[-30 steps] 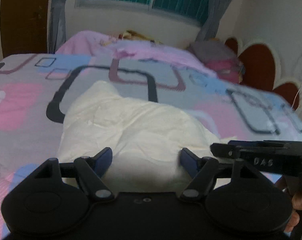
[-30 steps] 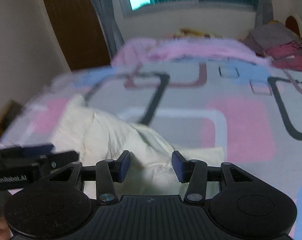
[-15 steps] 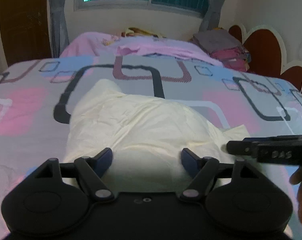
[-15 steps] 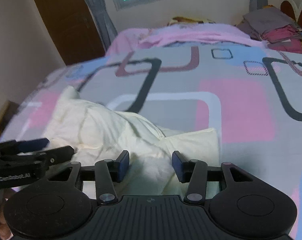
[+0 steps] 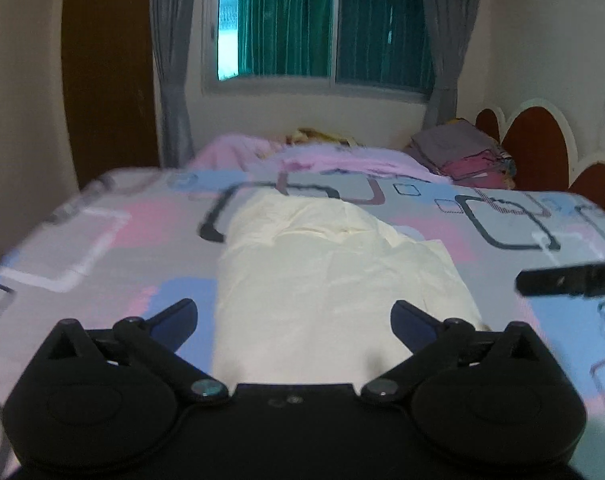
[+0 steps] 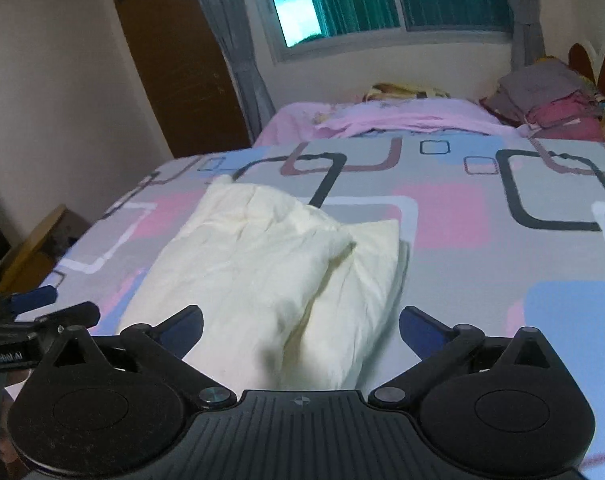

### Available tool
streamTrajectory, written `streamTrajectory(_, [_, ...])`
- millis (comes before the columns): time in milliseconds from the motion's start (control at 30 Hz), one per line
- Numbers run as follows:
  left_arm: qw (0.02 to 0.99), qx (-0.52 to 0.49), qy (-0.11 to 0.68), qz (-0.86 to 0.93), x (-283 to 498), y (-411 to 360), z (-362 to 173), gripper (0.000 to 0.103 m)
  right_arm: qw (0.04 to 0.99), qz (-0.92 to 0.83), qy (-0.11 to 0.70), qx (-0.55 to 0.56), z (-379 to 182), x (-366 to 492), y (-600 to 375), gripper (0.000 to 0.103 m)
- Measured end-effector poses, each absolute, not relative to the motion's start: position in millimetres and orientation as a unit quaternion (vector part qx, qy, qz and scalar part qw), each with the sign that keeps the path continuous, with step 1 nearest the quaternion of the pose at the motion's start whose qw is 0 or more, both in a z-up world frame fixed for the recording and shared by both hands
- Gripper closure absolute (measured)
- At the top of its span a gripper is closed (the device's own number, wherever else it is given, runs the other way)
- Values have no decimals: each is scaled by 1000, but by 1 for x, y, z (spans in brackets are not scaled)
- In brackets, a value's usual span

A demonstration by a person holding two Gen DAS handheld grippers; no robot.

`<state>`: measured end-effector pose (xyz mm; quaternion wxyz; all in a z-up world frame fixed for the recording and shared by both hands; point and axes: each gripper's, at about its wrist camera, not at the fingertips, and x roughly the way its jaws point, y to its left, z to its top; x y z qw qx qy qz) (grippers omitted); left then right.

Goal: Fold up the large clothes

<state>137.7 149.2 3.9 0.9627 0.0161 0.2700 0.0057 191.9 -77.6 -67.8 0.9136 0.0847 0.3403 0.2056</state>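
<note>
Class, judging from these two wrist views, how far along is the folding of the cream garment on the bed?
Done: the cream garment lies in a folded bundle on the patterned bedsheet. In hand: nothing; the left gripper and right gripper have just opened and hold no cloth. Left: possibly tidying its rumpled right edge.

Left gripper jaws just opened wide — nothing between the pads, above the near end of the cream garment lying folded on the bed. Right gripper at right edge — blurred.
</note>
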Motion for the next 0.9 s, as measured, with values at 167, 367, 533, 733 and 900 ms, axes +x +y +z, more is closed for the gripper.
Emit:
streamTrajectory(167, [972, 29, 232, -9, 77, 136, 18, 33, 927, 205, 307, 71, -56, 131, -83, 0])
streamTrajectory(367, [970, 20, 244, 9, 55, 127, 31, 15, 933, 200, 292, 71, -39, 93, -92, 0])
streamTrajectory(533, [977, 21, 211, 23, 29, 113, 45, 0, 943, 168, 285, 28, -32, 57, -88, 0])
streamTrajectory(733, [974, 10, 224, 27, 7, 106, 50, 0, 945, 140, 292, 36, -31, 22, -90, 0])
streamTrajectory(900, [973, 11, 231, 30, -15, 103, 50, 0, 950, 123, 285, 44, -26, 1, -91, 0])
